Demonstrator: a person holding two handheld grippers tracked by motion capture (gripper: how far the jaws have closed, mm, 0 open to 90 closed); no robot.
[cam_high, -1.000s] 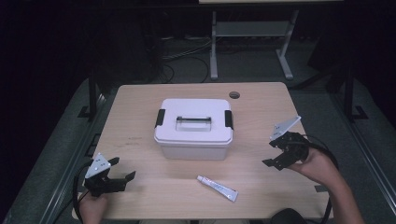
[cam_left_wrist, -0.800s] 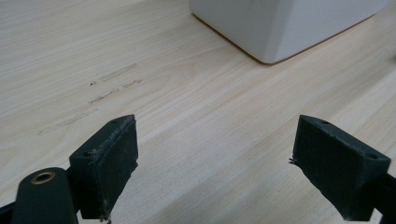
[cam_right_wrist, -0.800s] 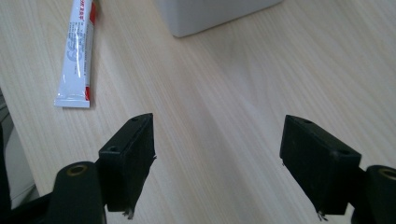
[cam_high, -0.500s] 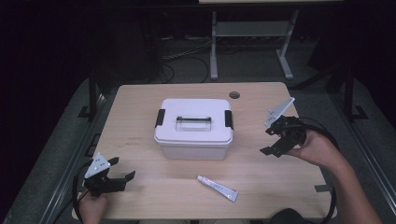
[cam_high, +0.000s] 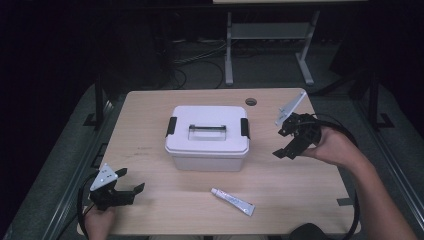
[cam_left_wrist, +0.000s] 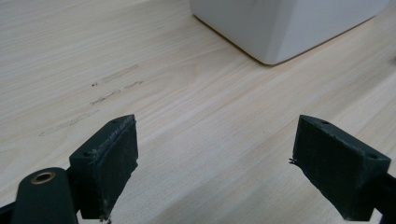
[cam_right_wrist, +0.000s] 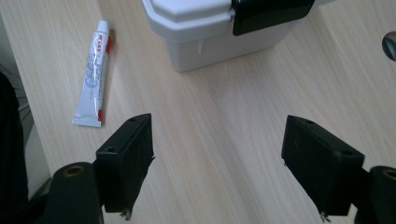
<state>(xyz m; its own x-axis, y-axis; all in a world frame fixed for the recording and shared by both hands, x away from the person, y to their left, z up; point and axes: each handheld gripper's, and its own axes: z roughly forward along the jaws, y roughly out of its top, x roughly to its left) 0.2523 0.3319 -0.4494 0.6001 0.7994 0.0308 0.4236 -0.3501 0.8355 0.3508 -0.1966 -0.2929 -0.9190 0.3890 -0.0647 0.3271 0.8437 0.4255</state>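
On the desk (cam_high: 150, 107) our white box (cam_high: 207, 137) sits near the middle, its lid on and both black latches, the left latch (cam_high: 171, 126) and the right latch (cam_high: 245, 128), down against its ends. We hold our right tongs (cam_high: 289, 142) in the air just beside the box's right end, jaws spread wide and empty, aimed toward that latch. Our left tongs (cam_high: 131, 191) rest low near the front left corner, also wide and empty, well apart from the box. A small tube (cam_high: 232, 201) lies in front of the box, untouched. We judge the work barely begun: nothing is gripped, the box is unopened, the tube not yet moved.
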